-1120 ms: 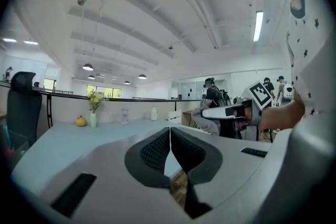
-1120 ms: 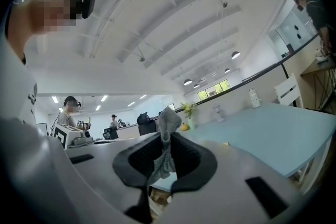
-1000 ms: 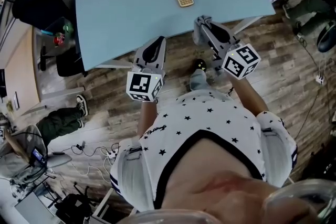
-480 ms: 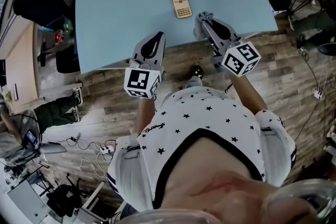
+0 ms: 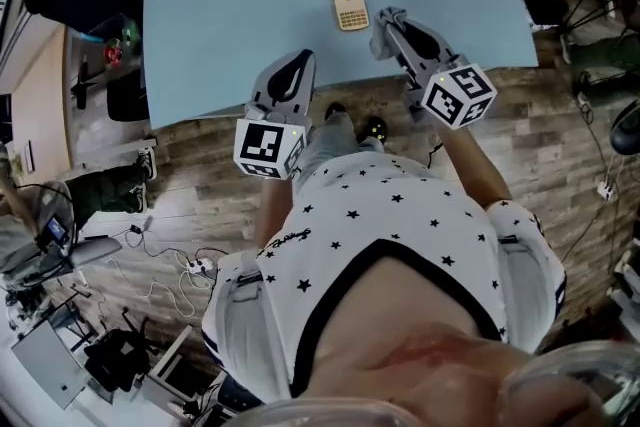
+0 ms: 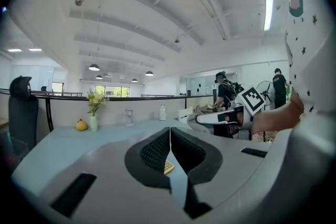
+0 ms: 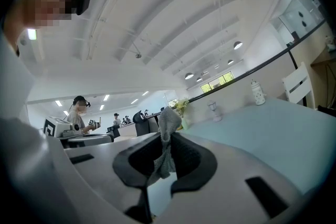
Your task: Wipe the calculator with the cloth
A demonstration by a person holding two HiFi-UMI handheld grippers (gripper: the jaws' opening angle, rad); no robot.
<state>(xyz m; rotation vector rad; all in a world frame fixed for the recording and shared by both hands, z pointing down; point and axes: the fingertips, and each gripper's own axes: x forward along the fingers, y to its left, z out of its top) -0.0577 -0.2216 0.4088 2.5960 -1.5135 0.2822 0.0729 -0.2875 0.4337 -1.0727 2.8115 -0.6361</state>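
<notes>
The blue table [image 5: 230, 5] fills the upper part of the head view, and I stand at its near edge. Both my grippers hang about over this edge. If I lean in too quickly, one of them can knock against the table rim.

My left gripper [image 5: 293, 65] is a little left of the centre in the head view. Its jaws are pressed together and nothing is between them. It could steady the calculator, but if I push down with the closed tip at a bad angle, I think it would shove the calculator away instead of fixing it.

My right gripper [image 5: 386, 23] is right of the centre, higher in the frame, and it is clenched on the cloth.

The calculator [image 5: 349, 3] lies flat near the top centre of the head view, just beside the right gripper's tip and, as far as I can tell, not touching it. Nothing holds it. It looks light and the table looks smooth, so a wipe may only slide it along.

The cloth [image 7: 167, 139] is grey and pinched at a narrow fold, with a small tuft above the jaws and little hanging below. I fear two things: the hard jaw tips may scrape the keys before the cloth touches, or the cloth may pull out when I drag it.
</notes>
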